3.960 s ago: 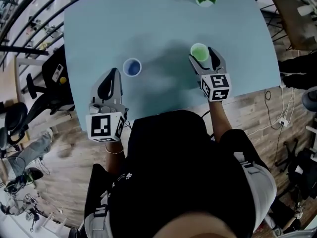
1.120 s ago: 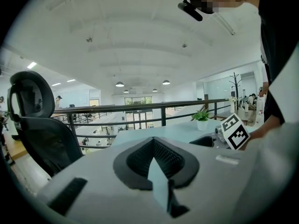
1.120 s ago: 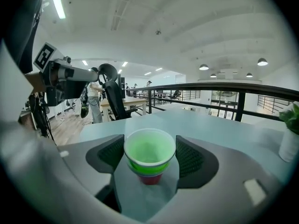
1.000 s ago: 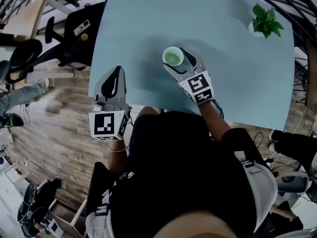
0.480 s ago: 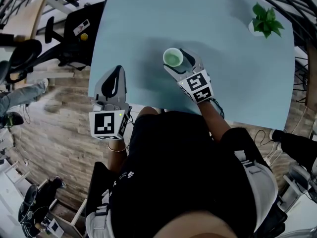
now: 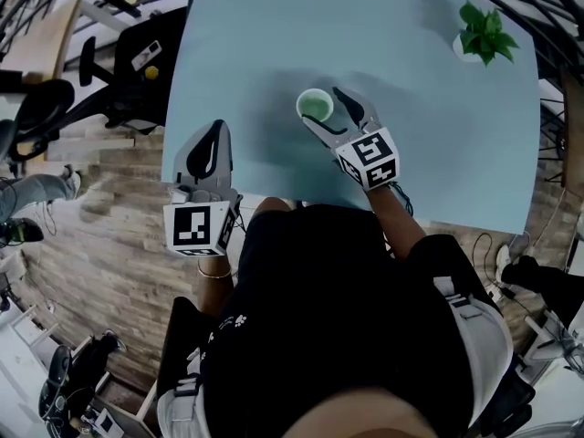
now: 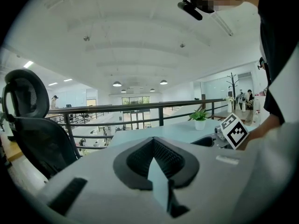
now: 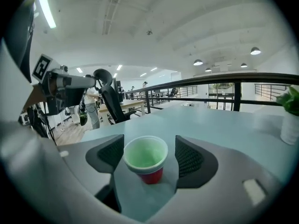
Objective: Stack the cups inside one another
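A stack of cups [image 6: 315, 106] stands on the pale blue table [image 6: 429, 144]. A green cup is on top, and a red one shows beneath it in the right gripper view [image 8: 145, 158]. My right gripper [image 6: 327, 110] is open around the stack, with a gap between each pad and the cups [image 8: 145, 155]. My left gripper [image 6: 208, 137] is shut on nothing and hangs over the table's near left edge. In the left gripper view [image 7: 154, 158] its pads meet.
A small potted plant [image 6: 482, 33] stands at the table's far right, also seen from the right gripper [image 8: 290, 111]. A black office chair [image 7: 32, 125] and a railing [image 7: 140, 108] lie beyond the table. The wood floor [image 6: 100, 235] and equipment are to the left.
Four seconds ago a blue cup stood alone and the right gripper held the green cup; now the green cup tops one stack. Over the last second the right jaws spread slightly.
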A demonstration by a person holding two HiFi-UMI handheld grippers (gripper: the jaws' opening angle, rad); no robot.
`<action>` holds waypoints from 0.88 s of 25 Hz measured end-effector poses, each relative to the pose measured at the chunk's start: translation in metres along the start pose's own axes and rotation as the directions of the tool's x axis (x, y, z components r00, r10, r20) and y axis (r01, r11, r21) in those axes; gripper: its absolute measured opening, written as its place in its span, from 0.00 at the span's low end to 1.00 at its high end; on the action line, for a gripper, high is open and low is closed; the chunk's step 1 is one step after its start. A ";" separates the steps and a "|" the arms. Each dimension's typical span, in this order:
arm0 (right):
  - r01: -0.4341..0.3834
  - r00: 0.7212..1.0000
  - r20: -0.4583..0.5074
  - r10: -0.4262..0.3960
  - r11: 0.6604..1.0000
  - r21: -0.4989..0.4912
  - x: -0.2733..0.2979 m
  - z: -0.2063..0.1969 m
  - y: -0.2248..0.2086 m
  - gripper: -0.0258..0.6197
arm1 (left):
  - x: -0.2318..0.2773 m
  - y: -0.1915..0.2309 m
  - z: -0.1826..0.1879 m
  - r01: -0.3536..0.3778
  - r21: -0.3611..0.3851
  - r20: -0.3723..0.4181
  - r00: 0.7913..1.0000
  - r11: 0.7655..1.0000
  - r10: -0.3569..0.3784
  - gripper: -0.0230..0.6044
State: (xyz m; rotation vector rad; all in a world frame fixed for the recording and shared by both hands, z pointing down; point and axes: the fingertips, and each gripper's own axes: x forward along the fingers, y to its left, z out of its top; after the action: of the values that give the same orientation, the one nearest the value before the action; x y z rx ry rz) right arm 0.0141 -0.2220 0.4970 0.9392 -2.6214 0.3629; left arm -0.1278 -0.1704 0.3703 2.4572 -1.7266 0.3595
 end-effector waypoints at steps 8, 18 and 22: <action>0.060 0.985 0.159 -0.069 0.996 0.061 -0.025 0.035 -0.013 0.39 | 0.008 -0.006 0.004 0.038 0.000 0.015 0.999 0.999 -0.038 0.02; 0.098 0.948 0.291 -0.128 0.988 0.116 -0.059 0.061 -0.022 0.11 | 0.022 -0.022 0.014 0.103 0.023 0.040 0.994 0.994 -0.104 0.02; 0.128 0.938 0.309 -0.158 0.985 0.115 -0.072 0.067 -0.027 0.06 | 0.027 -0.029 0.015 0.127 0.023 0.048 0.991 0.992 -0.128 0.02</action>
State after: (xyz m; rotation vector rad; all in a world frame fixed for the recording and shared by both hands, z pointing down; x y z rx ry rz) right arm 0.0697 -0.2245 0.4113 1.3100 -2.8164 0.3228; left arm -0.0899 -0.1886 0.3639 2.5954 -1.5798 0.3068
